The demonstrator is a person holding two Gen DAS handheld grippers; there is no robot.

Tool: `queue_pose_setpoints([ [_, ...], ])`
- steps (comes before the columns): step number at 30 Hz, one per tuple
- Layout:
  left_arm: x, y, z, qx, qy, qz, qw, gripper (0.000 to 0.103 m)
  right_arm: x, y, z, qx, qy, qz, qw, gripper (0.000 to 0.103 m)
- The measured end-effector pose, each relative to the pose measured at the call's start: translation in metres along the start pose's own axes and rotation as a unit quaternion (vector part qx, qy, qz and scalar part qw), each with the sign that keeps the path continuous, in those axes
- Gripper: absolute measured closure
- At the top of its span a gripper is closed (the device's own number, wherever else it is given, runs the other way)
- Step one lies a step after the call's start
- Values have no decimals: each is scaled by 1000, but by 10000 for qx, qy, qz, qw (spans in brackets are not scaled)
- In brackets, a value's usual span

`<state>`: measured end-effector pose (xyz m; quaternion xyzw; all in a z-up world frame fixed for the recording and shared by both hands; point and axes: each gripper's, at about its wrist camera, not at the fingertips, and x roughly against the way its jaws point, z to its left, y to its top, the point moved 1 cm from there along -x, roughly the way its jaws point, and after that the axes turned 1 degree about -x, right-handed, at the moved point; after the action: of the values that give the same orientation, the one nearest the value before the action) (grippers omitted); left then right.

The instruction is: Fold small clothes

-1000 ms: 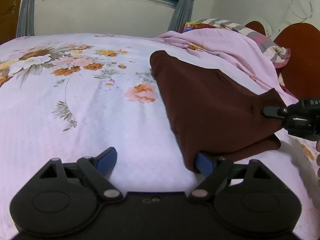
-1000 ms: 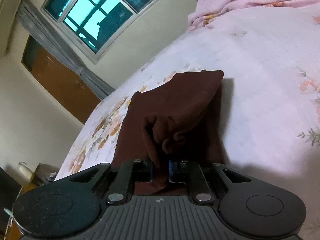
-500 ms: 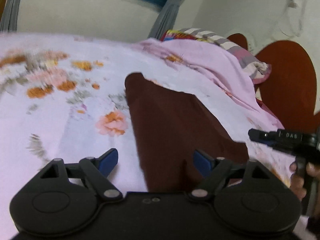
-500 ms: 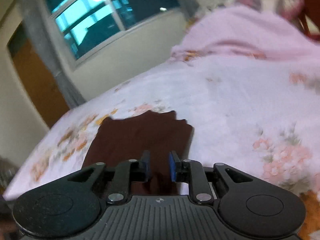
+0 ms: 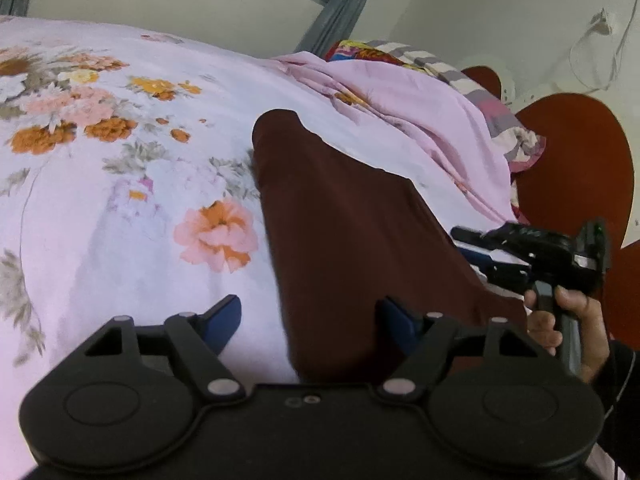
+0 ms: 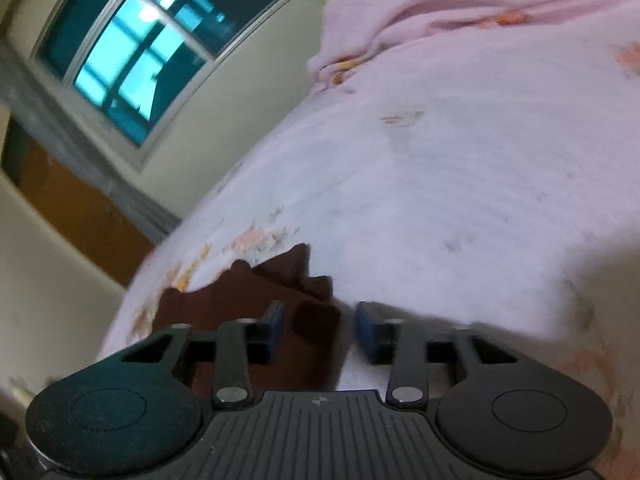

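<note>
Left wrist view puts the brown garment, long axis running away from you, between your parted left gripper fingers, closing slightly but unclamped.

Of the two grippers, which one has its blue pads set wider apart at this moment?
The left gripper: its pads stand far apart over the brown cloth's left edge. The right gripper shows only a narrow gap.

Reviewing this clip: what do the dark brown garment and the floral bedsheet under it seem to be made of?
Dark brown garment: probably a soft knit such as cotton jersey; matte, no sheen, lying limp with rounded folded edges. Floral bedsheet: seems a thin woven cotton or blend with a printed flower pattern; a faint ribbed texture shows in the right wrist view.
</note>
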<state>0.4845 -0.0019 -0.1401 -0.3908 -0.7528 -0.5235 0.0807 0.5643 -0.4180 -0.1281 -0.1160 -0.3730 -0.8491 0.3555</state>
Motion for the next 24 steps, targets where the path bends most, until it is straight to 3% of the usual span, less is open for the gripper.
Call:
queue_pose_setpoints([
  [1, 2, -3, 1, 24, 10, -58, 10000, 29, 0, -2, 5, 164, -53, 30, 9998, 98],
  [2, 4, -6, 1, 24, 14, -129, 9999, 37, 3, -2, 12, 472, -73, -78, 9988, 100],
  [5, 8, -17, -4, 26, 72, -270, 9996, 48, 10, -3, 41, 1348, 23, -304, 9904, 101],
  [10, 21, -35, -10, 160, 176, -628, 9977, 54, 15, 6, 75, 2012, 472, -674, 9761, 101],
  [12, 21, -37, -11, 139, 255, -610, 9977, 52, -5, 6, 69, 2108, 87, -490, 9763, 101],
  [15, 20, -33, -10, 187, 252, -540, 9980, 44, -45, -4, 41, 1830, -807, 377, 9791, 100],
  [16, 21, -30, -9, 189, 196, -488, 9984, 40, -42, -6, 39, 1801, -752, 294, 9803, 100],
  [18, 29, -25, -4, 274, 66, -575, 9979, 19, -24, -8, 38, 1709, -846, 64, 9816, 99],
  [19, 33, -19, -2, 220, 0, -729, 9971, 8, -16, -8, 38, 1698, -870, -44, 9816, 89],
  [20, 35, -10, 0, 118, 26, -847, 9963, 8, -2, -8, 37, 1681, -802, -208, 9823, 73],
  [21, 33, -1, 3, 77, 8, -844, 9964, 9, 10, -6, 37, 1624, -682, -318, 9838, 67],
  [24, 10, 38, 14, 174, -88, -656, 9977, 16, 47, -9, 44, 1453, -215, -636, 9871, 67],
])
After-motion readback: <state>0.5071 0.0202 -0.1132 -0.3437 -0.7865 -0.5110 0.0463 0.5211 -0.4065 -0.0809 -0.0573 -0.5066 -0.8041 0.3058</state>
